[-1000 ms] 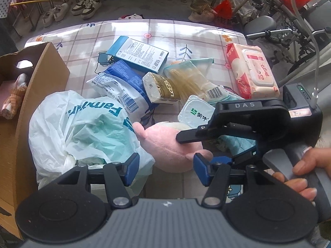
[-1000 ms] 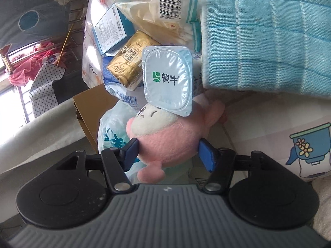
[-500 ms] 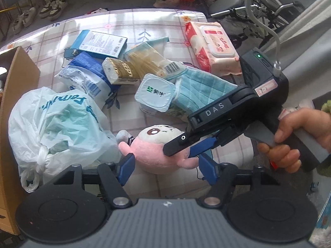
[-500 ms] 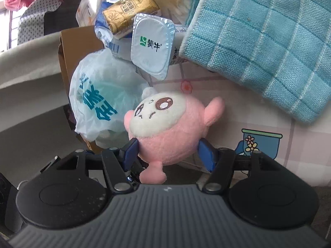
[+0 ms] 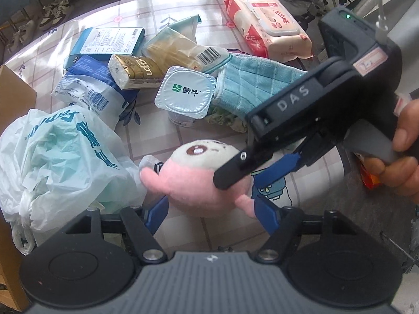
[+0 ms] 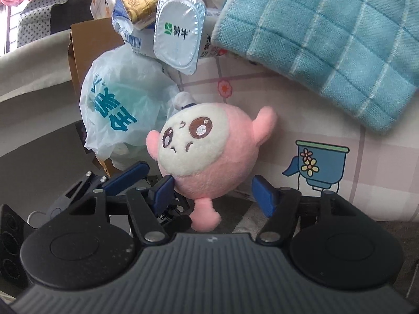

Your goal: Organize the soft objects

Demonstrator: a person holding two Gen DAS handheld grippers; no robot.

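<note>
While a pink plush toy [image 6: 207, 154] with a cream face lies on the checked tablecloth [image 5: 167, 141], both grippers have come in around it. Seen from the right wrist, the right gripper [image 6: 213, 196] has its blue fingers spread apart: the left pad [image 6: 163, 191] touches the toy's lower body, the right pad stands clear, and one pink foot hangs between them. Seen from the left wrist, the left gripper [image 5: 209, 216] also has its fingers apart, flanking the toy's near side without squeezing it. Just left of the toy sits a crumpled white plastic bag [image 5: 60, 162]. Beyond it stands a sealed yogurt cup [image 5: 186, 94], touching a folded blue towel [image 5: 251, 83]. A cardboard box [image 5: 13, 99] edges the far left.
</note>
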